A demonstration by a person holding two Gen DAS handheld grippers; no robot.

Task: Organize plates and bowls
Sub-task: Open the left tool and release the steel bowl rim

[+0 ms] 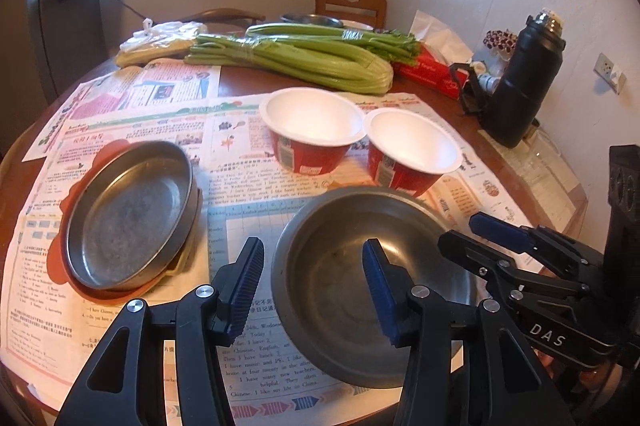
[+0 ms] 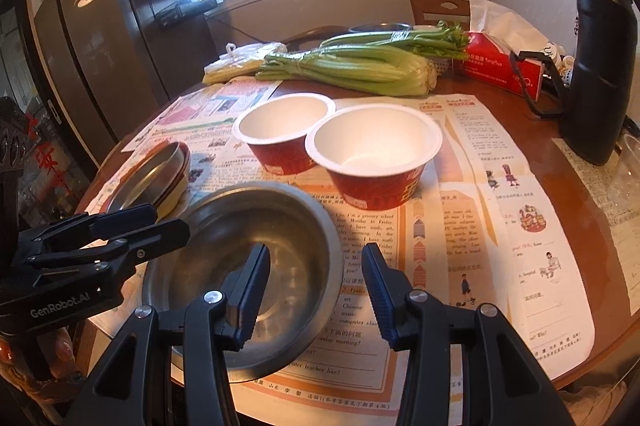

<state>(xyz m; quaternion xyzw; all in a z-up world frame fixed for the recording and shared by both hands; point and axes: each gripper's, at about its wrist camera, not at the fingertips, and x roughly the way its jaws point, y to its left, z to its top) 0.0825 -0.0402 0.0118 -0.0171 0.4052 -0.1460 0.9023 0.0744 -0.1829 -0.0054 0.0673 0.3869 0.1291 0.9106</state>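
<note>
A steel bowl (image 1: 360, 282) sits on newspaper near the table's front edge; it also shows in the right wrist view (image 2: 256, 250). My left gripper (image 1: 314, 290) is open, straddling the bowl's left rim. My right gripper (image 2: 316, 294) is open, straddling its right rim, and shows in the left wrist view (image 1: 476, 234). Two red paper bowls (image 1: 316, 130) (image 1: 412, 150) with white insides stand behind it, also seen from the right wrist (image 2: 284, 134) (image 2: 376, 154). A steel plate (image 1: 132, 210) lies stacked on orange plates at the left (image 2: 152, 174).
Celery bunches (image 1: 304, 58), a plastic bag (image 1: 160, 38), a red tissue box (image 1: 436, 66) and a black thermos (image 1: 524, 78) stand at the back of the round wooden table (image 2: 568, 178). A chair (image 1: 350, 4) stands behind. A fridge (image 2: 100, 38) is at the left.
</note>
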